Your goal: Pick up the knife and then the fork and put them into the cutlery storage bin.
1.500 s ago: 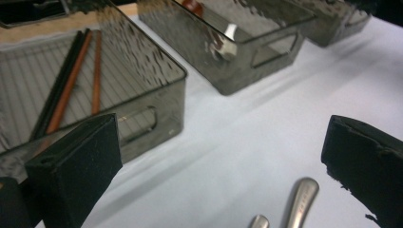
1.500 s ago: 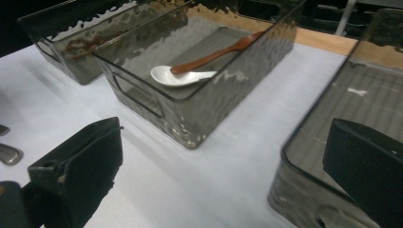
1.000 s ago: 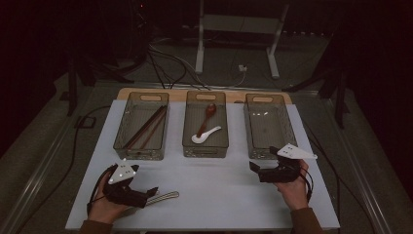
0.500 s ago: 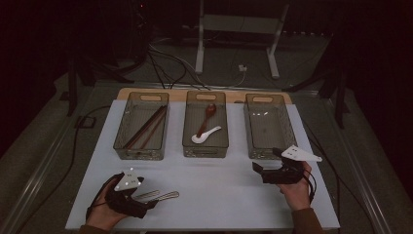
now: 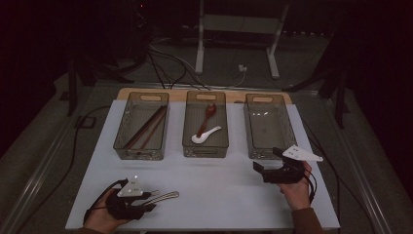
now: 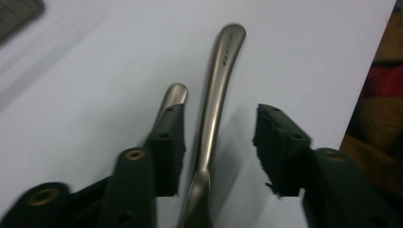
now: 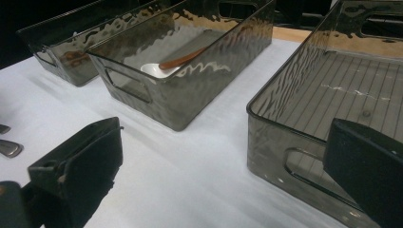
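Left gripper | jaws just closing around steel handle on counter, pads not yet touching | right gripper spread, idle | lift likely next

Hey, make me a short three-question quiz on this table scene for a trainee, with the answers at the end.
1. True or false: the right-hand bin holds chopsticks.
2. What lies in the middle bin? A) two spoons B) a fork C) nothing
3. What sits between the left tongs?
Key: 1 false, nothing lies in it. 2 A. 3 a metal handle; the jaws have just been closing around it and are not yet pressing on it.
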Motion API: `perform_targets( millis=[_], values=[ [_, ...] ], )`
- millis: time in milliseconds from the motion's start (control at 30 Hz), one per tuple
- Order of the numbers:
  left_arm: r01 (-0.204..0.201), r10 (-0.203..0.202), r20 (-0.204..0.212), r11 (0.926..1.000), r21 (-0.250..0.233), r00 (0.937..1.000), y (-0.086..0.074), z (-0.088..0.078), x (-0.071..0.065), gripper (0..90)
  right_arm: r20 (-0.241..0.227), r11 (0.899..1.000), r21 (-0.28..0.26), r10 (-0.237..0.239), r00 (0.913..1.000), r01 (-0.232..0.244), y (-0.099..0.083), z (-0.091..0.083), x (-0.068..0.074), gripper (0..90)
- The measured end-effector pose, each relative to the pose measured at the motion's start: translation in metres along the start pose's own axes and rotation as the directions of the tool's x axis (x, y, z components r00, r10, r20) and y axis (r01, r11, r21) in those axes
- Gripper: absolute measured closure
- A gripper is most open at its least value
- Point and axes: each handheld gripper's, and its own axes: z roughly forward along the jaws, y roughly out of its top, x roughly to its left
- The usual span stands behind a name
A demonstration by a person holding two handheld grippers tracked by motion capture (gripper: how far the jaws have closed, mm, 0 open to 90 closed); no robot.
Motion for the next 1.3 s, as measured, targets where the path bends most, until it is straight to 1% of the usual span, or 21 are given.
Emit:
perform_targets(
  millis=[67,167,233,300,367,400,467,533,733,833,1167,1300],
  values=[
    [-0.011,0.011,-0.008,0.9998,0.015,0.9999,-0.001,0.001,0.0,66.3,-0.001,1.0,-0.003,0.003,1.0,-0.003,0.0,0.0,0.0,0.0],
    [-0.01,0.011,-0.023,0.9993,0.036,0.9997,-0.003,0.003,0.002,70.4,-0.004,1.0,-0.005,0.008,1.0,-0.008,0.0,0.0,0.0,0.0],
    [-0.011,0.012,-0.026,0.9995,0.03,0.9996,-0.004,0.003,0.003,72.0,-0.005,1.0,-0.007,0.003,1.0,-0.003,0.0,0.0,0.0,0.0],
    [-0.015,0.016,-0.04,0.9993,0.034,0.9991,-0.004,0.003,0.003,76.0,-0.005,1.0,-0.007,0.006,1.0,-0.006,0.0,-0.001,-0.001,0.0],
    [-0.026,0.028,-0.039,0.9988,0.041,0.9989,-0.002,0.004,0.003,78.8,-0.006,1.0,-0.007,0.008,1.0,-0.008,0.0,0.0,-0.001,0.0],
    [-0.039,0.041,-0.042,0.998,0.05,0.9983,-0.001,0.005,0.002,79.3,-0.006,1.0,-0.007,0.009,0.9999,-0.009,0.0,0.0,-0.001,0.0],
    [-0.05,0.052,-0.04,0.9969,0.061,0.9978,0.002,0.006,0.002,80.0,-0.005,1.0,-0.007,0.009,0.9999,-0.009,0.0,0.0,0.0,0.0],
    [-0.047,0.05,-0.037,0.9969,0.063,0.9981,0.005,0.007,0.002,80.9,-0.007,1.0,-0.007,0.01,0.9999,-0.01,0.0,0.001,0.0,0.0],
    [-0.036,0.037,-0.031,0.9985,0.042,0.9988,0.014,0.016,0.002,81.3,-0.01,1.0,-0.007,0.008,0.9999,-0.008,-0.001,0.001,0.0,0.0],
    [-0.035,0.036,-0.025,0.9987,0.037,0.999,0.021,0.022,0.002,81.3,-0.01,1.0,-0.006,0.009,0.9999,-0.009,-0.001,0.001,0.0,0.0],
    [-0.059,0.06,-0.024,0.9978,0.031,0.9979,0.051,0.046,-0.003,81.3,-0.009,1.0,-0.009,0.009,0.9999,-0.009,-0.001,0.001,0.0,0.0],
    [-0.059,0.059,-0.016,0.9981,0.021,0.9981,0.063,0.056,-0.006,81.3,-0.01,1.0,-0.008,0.007,0.9999,-0.008,-0.001,0.002,-0.001,0.0]
  ],
)
